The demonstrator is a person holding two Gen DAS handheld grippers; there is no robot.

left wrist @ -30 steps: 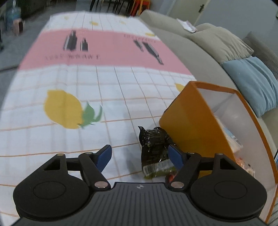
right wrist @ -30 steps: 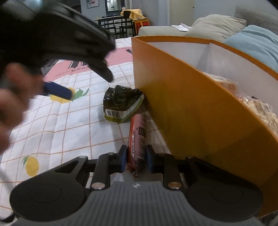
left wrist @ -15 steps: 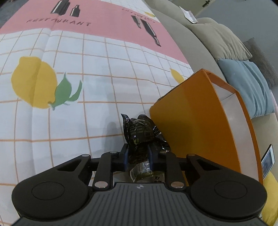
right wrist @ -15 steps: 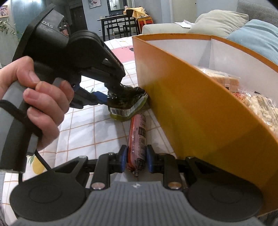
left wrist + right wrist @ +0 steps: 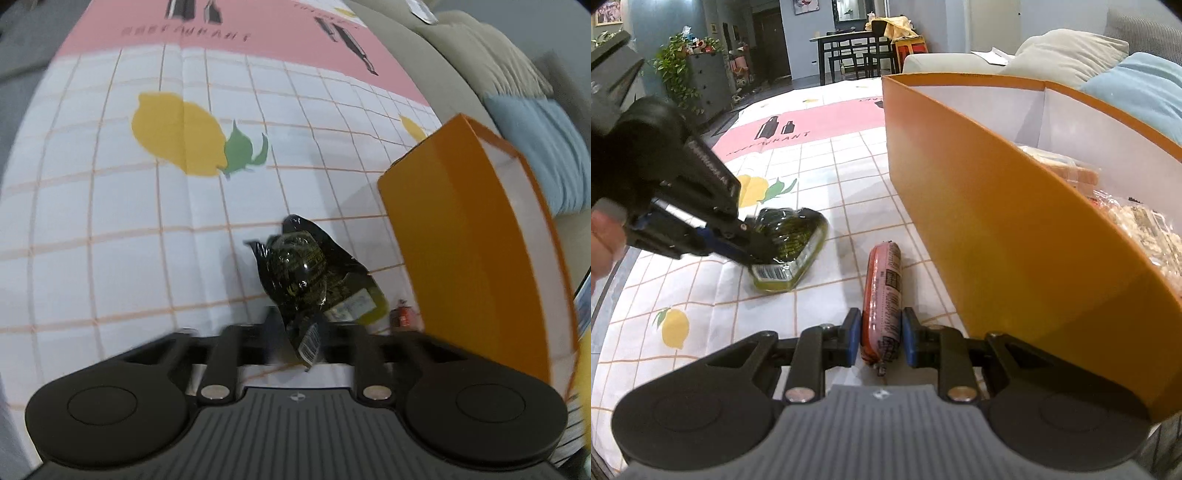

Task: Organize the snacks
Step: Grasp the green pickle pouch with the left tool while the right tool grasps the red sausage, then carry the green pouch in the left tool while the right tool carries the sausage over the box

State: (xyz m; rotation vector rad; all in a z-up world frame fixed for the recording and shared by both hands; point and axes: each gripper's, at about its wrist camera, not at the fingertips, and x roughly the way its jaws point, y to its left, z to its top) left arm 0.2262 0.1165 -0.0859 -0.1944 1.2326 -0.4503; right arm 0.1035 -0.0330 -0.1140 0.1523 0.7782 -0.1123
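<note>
While the left hand-held gripper (image 5: 299,332) pinches the near end of a dark green snack packet (image 5: 314,280), that packet sits at lower centre of the left wrist frame, over the checked tablecloth (image 5: 110,221) of the worktop; whether it touches the cloth cannot be told (the frame is blurred). At lower centre of the right wrist frame, the right hand-held gripper (image 5: 877,338) has its blue pads pressed against a pink sausage stick (image 5: 882,295), which lies lengthwise on the cloth just beside the orange box (image 5: 997,221). Inside the box, at far right of that frame, lie pale wrapped snacks (image 5: 1137,229). Left of the sausage, the green packet is seen with the left gripper's fingers clamped on it.
</note>
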